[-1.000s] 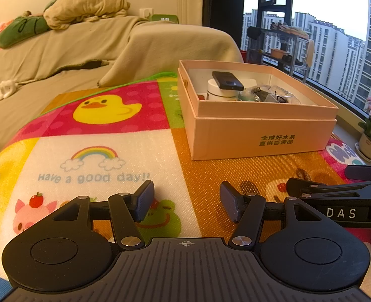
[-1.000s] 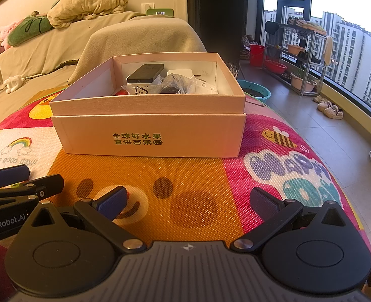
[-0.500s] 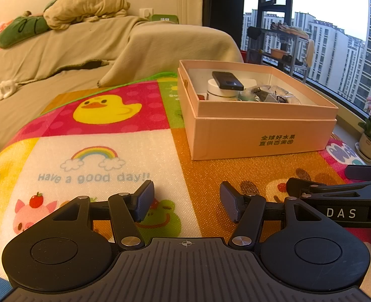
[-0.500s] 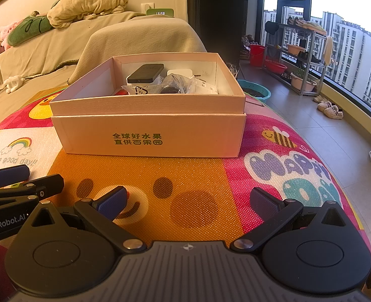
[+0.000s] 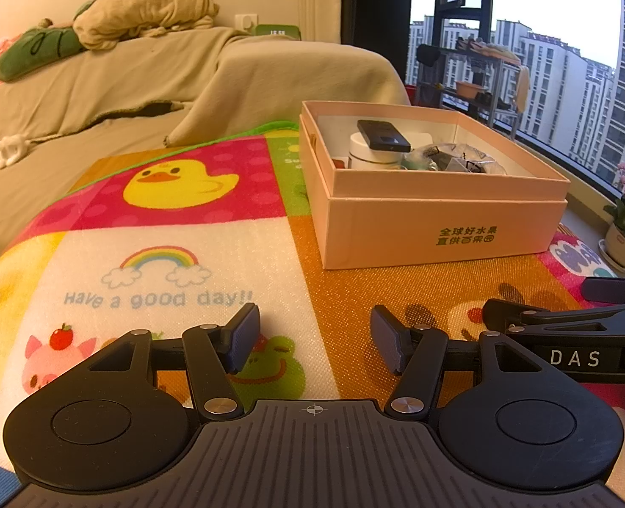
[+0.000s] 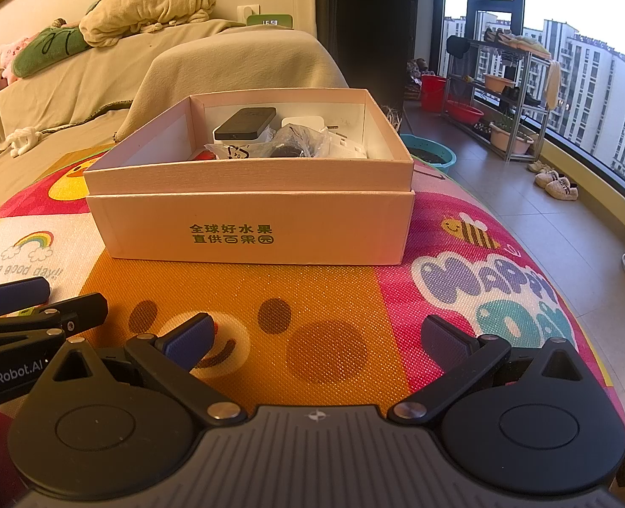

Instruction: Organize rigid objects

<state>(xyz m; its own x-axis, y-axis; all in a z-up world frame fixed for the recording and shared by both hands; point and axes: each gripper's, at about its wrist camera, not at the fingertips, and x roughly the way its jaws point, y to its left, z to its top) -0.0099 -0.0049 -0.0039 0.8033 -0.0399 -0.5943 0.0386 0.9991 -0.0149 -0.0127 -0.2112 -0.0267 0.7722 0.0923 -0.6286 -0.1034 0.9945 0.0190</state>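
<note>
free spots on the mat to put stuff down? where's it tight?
Free: the rainbow and duck panels left of the pink box, and the orange strip between the box front and both open grippers, left gripper, right gripper. Crowded: inside the box, around the black device and bagged items.

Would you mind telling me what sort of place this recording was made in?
Most likely a living room in a high-rise flat: a covered sofa with soft toys stands behind a children's play mat, and a large window looks out on tall apartment blocks, with a laundry rack beside it.
</note>
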